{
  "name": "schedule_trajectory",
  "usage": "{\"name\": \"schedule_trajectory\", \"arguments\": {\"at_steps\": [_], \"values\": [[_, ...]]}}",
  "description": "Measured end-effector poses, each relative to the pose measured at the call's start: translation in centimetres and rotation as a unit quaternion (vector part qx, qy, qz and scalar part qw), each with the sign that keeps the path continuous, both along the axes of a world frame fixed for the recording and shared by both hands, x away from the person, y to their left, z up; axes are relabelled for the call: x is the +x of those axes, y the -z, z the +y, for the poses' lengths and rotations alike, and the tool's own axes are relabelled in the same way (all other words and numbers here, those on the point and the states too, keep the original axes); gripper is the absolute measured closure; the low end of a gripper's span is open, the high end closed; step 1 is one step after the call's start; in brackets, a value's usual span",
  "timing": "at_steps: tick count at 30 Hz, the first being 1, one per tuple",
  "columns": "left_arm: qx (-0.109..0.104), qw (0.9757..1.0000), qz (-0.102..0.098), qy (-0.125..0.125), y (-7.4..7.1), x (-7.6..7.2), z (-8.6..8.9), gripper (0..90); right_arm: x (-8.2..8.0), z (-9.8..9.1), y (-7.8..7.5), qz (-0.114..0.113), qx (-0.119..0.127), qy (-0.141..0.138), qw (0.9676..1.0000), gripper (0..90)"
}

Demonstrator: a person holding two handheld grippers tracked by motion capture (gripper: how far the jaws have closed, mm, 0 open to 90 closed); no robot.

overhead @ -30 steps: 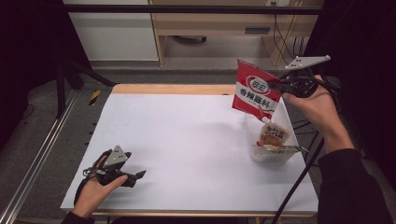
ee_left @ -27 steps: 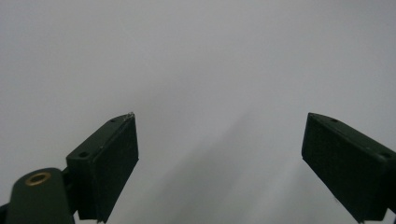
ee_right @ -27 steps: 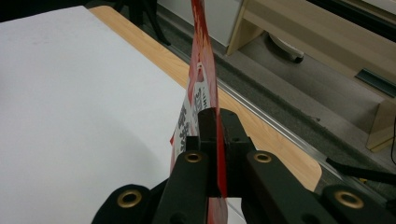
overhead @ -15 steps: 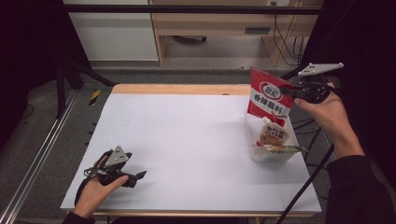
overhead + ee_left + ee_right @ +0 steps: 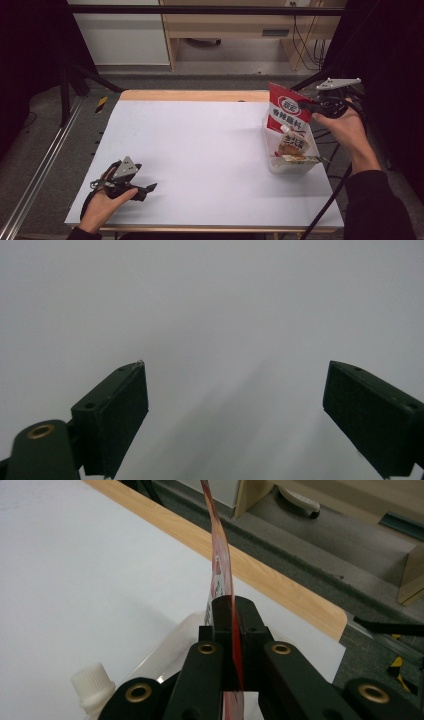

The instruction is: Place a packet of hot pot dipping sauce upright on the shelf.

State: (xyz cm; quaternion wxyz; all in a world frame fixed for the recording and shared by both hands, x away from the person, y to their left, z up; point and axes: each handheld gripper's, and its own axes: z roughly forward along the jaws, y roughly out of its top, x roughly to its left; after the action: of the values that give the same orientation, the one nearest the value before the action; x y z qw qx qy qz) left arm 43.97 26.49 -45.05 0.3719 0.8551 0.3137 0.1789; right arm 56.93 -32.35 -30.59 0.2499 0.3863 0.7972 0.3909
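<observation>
A red snack packet (image 5: pixel 288 113) with white print hangs upright over a clear plastic tub (image 5: pixel 294 165) at the table's right edge. My right gripper (image 5: pixel 306 106) is shut on the packet's right edge. In the right gripper view the packet (image 5: pixel 221 565) runs edge-on between the closed jaws of the right gripper (image 5: pixel 233 611), above the tub (image 5: pixel 175 645). The tub holds other packets (image 5: pixel 291 143) and a pouch with a white screw cap (image 5: pixel 92 681). My left gripper (image 5: pixel 148 188) rests on the table's near left corner, jaws wide apart; in its own view the left gripper (image 5: pixel 235 390) has bare white table between its pads.
The white table (image 5: pixel 200 150) has a wooden strip (image 5: pixel 195 95) along its far edge. Behind it are a white cabinet (image 5: pixel 120 35) and wooden furniture (image 5: pixel 235 25). A black cable (image 5: pixel 330 200) trails off the right side by the person's sleeve.
My right gripper has carried the red packet to the right and down, until it hangs over the tub. The left hand has kept still.
</observation>
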Motion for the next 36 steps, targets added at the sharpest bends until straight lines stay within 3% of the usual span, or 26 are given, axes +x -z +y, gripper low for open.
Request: {"name": "schedule_trajectory", "arguments": {"at_steps": [4, 7, 11, 16, 18, 21, 24, 28, 32, 36], "values": [[0.000, 1.0000, 0.001, 0.000, 0.0, 0.0, -0.1, 10.8, -0.2, -0.8, 0.9, 0.000, 0.022, 0.012, 0.9997, 89.5], [0.002, 1.0000, 0.001, 0.003, 0.1, 0.0, -0.2, 10.9, -0.6, -1.5, 1.3, 0.007, 0.021, 0.032, 0.9993, 87.9], [0.003, 1.0000, 0.002, 0.005, 0.1, -0.1, -0.2, 10.9, -1.3, -2.2, 1.6, 0.010, 0.021, 0.062, 0.9978, 71.1], [0.003, 1.0000, -0.001, 0.002, 0.0, -0.1, -0.2, 10.9, -2.2, -2.4, 1.2, -0.011, 0.016, 0.085, 0.9962, 47.7], [0.004, 1.0000, -0.001, 0.001, 0.0, -0.1, -0.1, 10.9, -2.7, -2.3, 0.7, -0.033, 0.013, 0.095, 0.9948, 35.6], [0.004, 1.0000, -0.001, 0.000, 0.1, -0.1, 0.0, 10.8, -3.7, -1.7, -0.3, -0.063, 0.005, 0.101, 0.9929, 26.2], [0.004, 1.0000, -0.001, -0.001, 0.0, -0.1, 0.1, 10.8, -5.1, -0.5, -1.7, -0.096, 0.000, 0.091, 0.9912, 21.2], [0.004, 1.0000, -0.002, -0.002, 0.0, -0.1, 0.1, 10.8, -7.0, 1.6, -2.8, -0.114, 0.004, 0.072, 0.9908, 19.1], [0.012, 0.9999, -0.005, -0.004, 0.1, -0.2, 0.1, 10.8, -9.2, 5.3, -2.6, -0.113, 0.001, 0.039, 0.9928, 16.2], [0.020, 0.9998, -0.007, -0.004, 0.3, -0.3, 0.1, 10.6, -11.6, 9.4, -1.2, -0.104, 0.025, 0.010, 0.9942, 14.1]]}}
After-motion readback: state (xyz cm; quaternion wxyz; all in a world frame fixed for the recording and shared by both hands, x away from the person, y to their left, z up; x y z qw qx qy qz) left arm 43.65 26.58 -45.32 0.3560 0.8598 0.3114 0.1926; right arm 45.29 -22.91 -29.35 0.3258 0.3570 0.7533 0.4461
